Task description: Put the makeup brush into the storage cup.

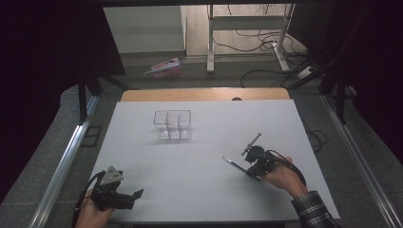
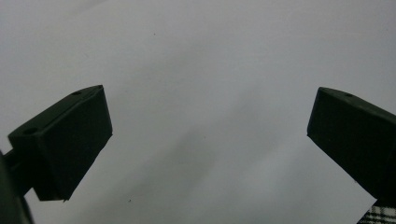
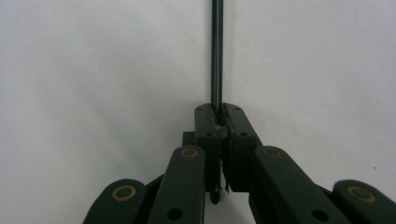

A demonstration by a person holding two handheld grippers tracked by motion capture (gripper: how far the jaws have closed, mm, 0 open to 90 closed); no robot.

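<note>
High view, right tongs: the right gripper (image 1: 248, 164) sits on the right side of the white table (image 1: 199, 156), held by a hand with a plaid sleeve (image 1: 311, 206) coming in from the bottom right.
High view, pen: a thin black pen (image 1: 234, 164) lies low over the table and sticks out to the left from those tongs, pointing toward the table's middle.
High view, left tongs: the left gripper (image 1: 124, 195) is parked down at the near left corner, well apart from the pen.
High view, other stuff: a clear plastic organizer (image 1: 172, 124) with compartments stands farther back near the middle, well away from both hands.
Left gripper view: the jaws are spread wide, with just bare white table (image 2: 201, 70) between them.
Right gripper view, grip: the jaws are pressed together, pinching the pen (image 3: 216, 56) right at their tips.
Right gripper view, pen position: it runs straight ahead from between the jaws to the top edge, and its short back end pokes out below the pads.
</note>
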